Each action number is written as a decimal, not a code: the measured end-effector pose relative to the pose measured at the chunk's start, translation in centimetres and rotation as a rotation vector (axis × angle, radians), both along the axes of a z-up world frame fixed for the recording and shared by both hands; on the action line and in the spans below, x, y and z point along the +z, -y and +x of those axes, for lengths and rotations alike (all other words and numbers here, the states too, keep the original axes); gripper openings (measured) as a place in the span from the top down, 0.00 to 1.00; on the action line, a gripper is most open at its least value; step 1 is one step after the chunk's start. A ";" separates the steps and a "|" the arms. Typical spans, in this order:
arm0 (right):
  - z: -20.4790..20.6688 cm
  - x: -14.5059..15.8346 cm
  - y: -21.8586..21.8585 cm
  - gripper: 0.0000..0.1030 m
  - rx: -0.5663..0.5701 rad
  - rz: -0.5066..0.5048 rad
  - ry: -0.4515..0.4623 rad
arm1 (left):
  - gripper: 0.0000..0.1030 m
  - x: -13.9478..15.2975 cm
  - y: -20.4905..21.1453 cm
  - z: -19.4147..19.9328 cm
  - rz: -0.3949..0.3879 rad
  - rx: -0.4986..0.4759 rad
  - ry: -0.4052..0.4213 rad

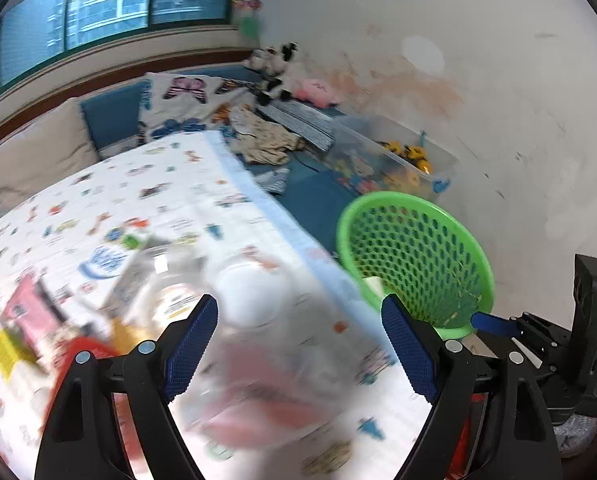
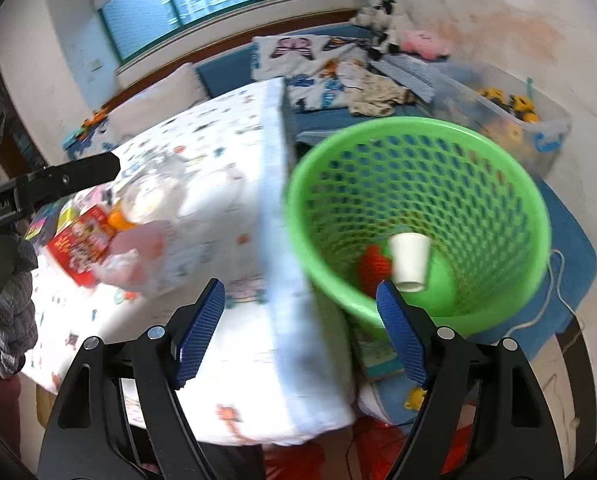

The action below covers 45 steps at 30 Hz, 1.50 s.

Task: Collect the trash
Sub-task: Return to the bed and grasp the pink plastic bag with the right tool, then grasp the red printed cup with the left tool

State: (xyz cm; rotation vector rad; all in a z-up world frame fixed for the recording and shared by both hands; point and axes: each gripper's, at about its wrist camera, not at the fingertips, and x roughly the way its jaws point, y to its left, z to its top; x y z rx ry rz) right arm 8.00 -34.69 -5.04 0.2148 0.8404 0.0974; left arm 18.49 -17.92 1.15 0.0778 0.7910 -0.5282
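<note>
Green basket (image 2: 418, 216) already holds a paper cup (image 2: 409, 262); both the left gripper (image 1: 298, 344) and right gripper (image 2: 300, 332) are spread empty, so remaining table litter (image 2: 98, 240) must be grasped next.

Green basket (image 2: 418, 152), white cup (image 2: 409, 258)

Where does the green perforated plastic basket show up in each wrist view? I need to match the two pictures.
Left wrist: green perforated plastic basket at centre right, beyond the table's edge, its lower rim partly behind the gripper finger.
Right wrist: basket fills the centre right, a white paper cup inside.
Shared landmark: clear plastic toy bin behind the basket.
</note>
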 end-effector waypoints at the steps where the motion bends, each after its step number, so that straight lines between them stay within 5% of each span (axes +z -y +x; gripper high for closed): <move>1: 0.1 0.0 -0.6 0.23 0.012 0.000 0.002 | 0.21 0.1 -0.9 -0.2 0.002 0.014 0.007; 21: 3.6 -0.7 -14.1 0.19 0.355 -0.122 0.003 | 0.21 -1.5 -17.4 -4.7 -0.035 0.280 0.010; 31: 6.1 -2.9 -17.1 0.21 0.408 -0.245 -0.012 | 0.21 -4.1 -17.9 -6.1 -0.067 0.250 -0.053; 39: 6.6 -3.5 -17.1 0.44 0.408 -0.231 -0.027 | 0.29 -6.0 -16.5 -4.8 -0.110 0.237 -0.099; 45: 5.8 -2.9 -16.4 0.53 0.396 -0.207 -0.021 | 0.36 -6.9 -15.8 -3.5 -0.153 0.239 -0.112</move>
